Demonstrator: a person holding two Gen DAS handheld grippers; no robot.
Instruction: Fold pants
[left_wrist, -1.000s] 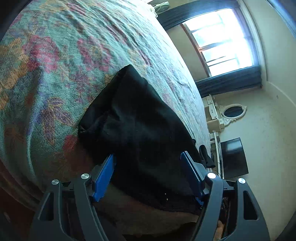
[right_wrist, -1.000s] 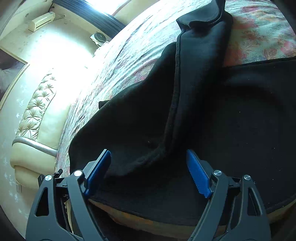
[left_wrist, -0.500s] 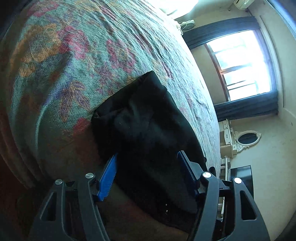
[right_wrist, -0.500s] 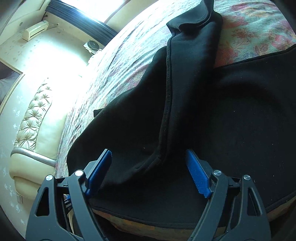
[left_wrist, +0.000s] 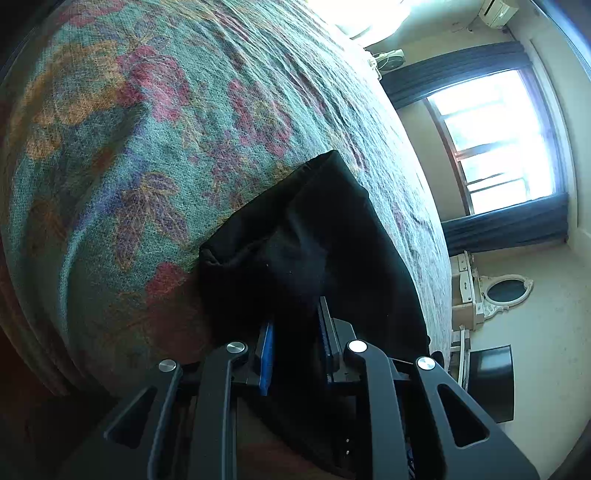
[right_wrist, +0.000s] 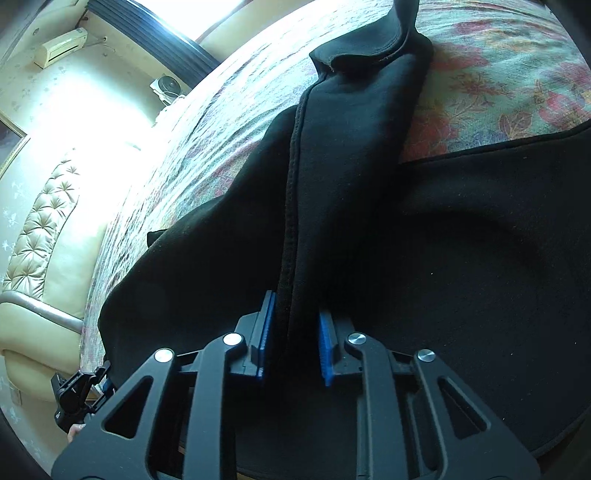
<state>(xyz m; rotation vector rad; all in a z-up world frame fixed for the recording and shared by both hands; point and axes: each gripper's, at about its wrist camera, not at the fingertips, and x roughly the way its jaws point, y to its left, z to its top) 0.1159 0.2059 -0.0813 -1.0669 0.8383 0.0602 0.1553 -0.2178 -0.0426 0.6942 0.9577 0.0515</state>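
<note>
Black pants (left_wrist: 314, 240) lie on a floral bedspread (left_wrist: 147, 147) near its edge. In the left wrist view my left gripper (left_wrist: 295, 332) is closing, and its blue pads pinch a bunched fold at the near end of the cloth. In the right wrist view the pants (right_wrist: 351, 166) run away from me as a raised ridge with a stitched seam. More black cloth spreads flat to the right. My right gripper (right_wrist: 295, 332) is closing too, and its blue pads squeeze the base of that ridge.
The bed edge drops off just below both grippers. A window (left_wrist: 498, 140) with dark curtains, a small dresser with an oval mirror (left_wrist: 506, 291) and a dark screen (left_wrist: 491, 380) stand beyond the bed. A tufted headboard (right_wrist: 40, 229) and the other gripper (right_wrist: 77, 395) show at left.
Both grippers went from wide apart to pinched on the black cloth. The left one also tilted and rolled a little, so the pants sit lower and further right in its view.
</note>
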